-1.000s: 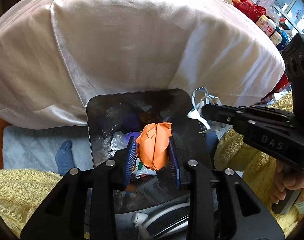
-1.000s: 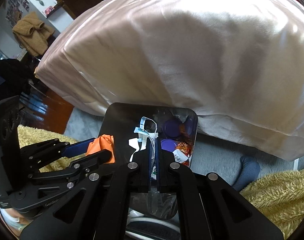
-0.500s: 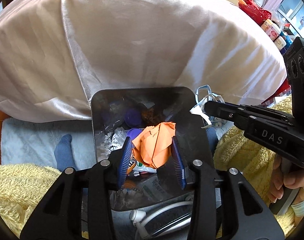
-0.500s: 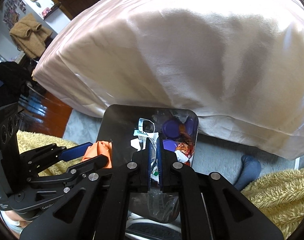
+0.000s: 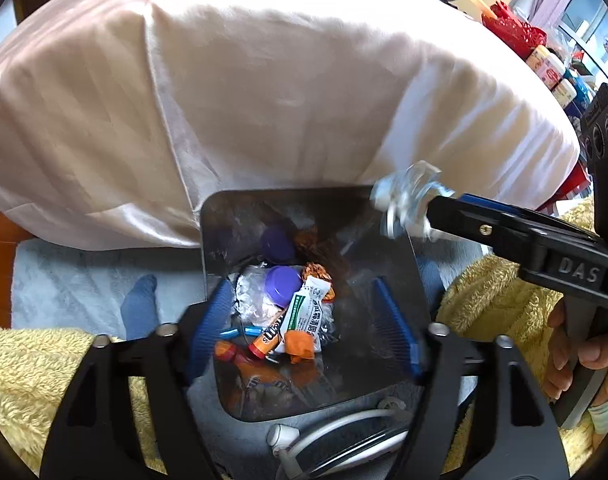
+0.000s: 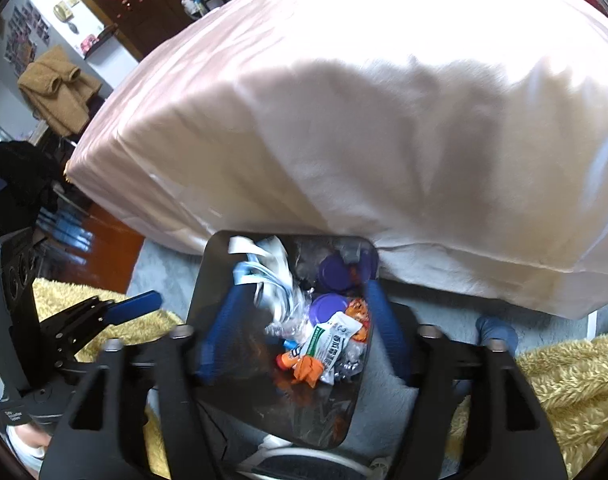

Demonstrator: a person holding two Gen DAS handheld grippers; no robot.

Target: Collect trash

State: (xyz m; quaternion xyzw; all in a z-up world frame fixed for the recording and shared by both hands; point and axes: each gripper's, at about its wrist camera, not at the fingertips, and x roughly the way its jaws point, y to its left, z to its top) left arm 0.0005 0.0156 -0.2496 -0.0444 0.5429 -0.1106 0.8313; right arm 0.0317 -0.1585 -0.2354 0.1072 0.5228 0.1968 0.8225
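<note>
The metal trash bin (image 5: 384, 384) stood open at lower centre, against the bed. Inside lay an orange crumpled paper (image 5: 299, 345), a green-and-white sachet (image 5: 310, 312) and purple caps (image 5: 283, 285) (two visible); a blurred clear wrapper (image 6: 271, 280) hung at its rim.

Both tools spread wide, side by side

The left tool (image 5: 301, 330) has its blue-padded fingers (image 5: 207, 320) spread wide with nothing between them. The right tool (image 6: 299, 328) is likewise agape, its blue pads (image 6: 223, 328) blurred. The bare right hand (image 5: 576, 356) grips the right tool's handle at the right, near edge.
</note>
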